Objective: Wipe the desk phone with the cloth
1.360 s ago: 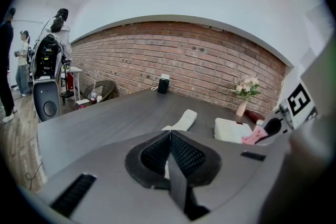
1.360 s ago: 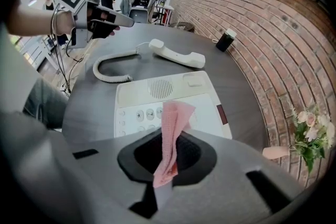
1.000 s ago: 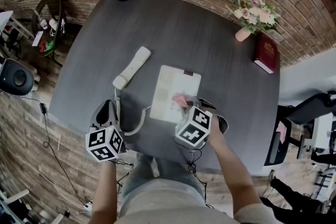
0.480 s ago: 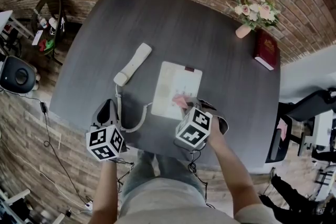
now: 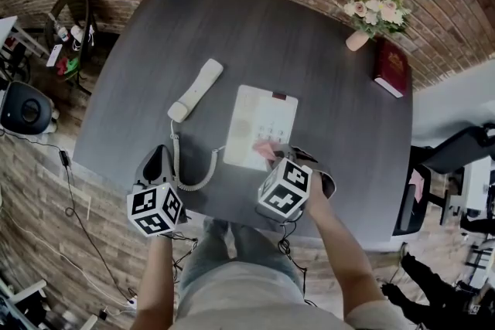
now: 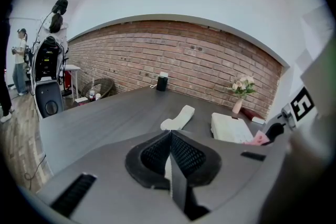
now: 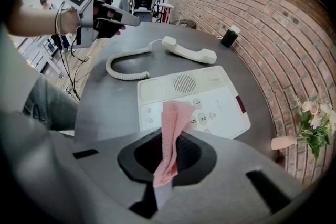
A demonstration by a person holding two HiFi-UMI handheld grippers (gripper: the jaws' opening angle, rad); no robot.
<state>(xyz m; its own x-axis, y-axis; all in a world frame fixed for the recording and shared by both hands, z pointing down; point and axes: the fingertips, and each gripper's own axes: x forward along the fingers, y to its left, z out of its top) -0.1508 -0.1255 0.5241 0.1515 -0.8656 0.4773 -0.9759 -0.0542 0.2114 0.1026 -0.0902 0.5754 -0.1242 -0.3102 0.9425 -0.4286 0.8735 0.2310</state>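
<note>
The desk phone [image 5: 261, 126] lies flat near the front middle of the dark round table [image 5: 302, 42], white base facing up, and its handset [image 5: 197, 91] is off the cradle, lying on the tabletop just left of it with the coiled cord [image 5: 195, 175] looping back toward the front edge. Left gripper [image 5: 157, 165] sits low at the table's near-left edge, jaws pressed together on nothing. Right gripper [image 5: 274, 154] is over the base's near corner, jaws clamped on the pink cloth [image 7: 170, 131], which pokes out above the keypad; contact with the keys, can't call it.
</note>
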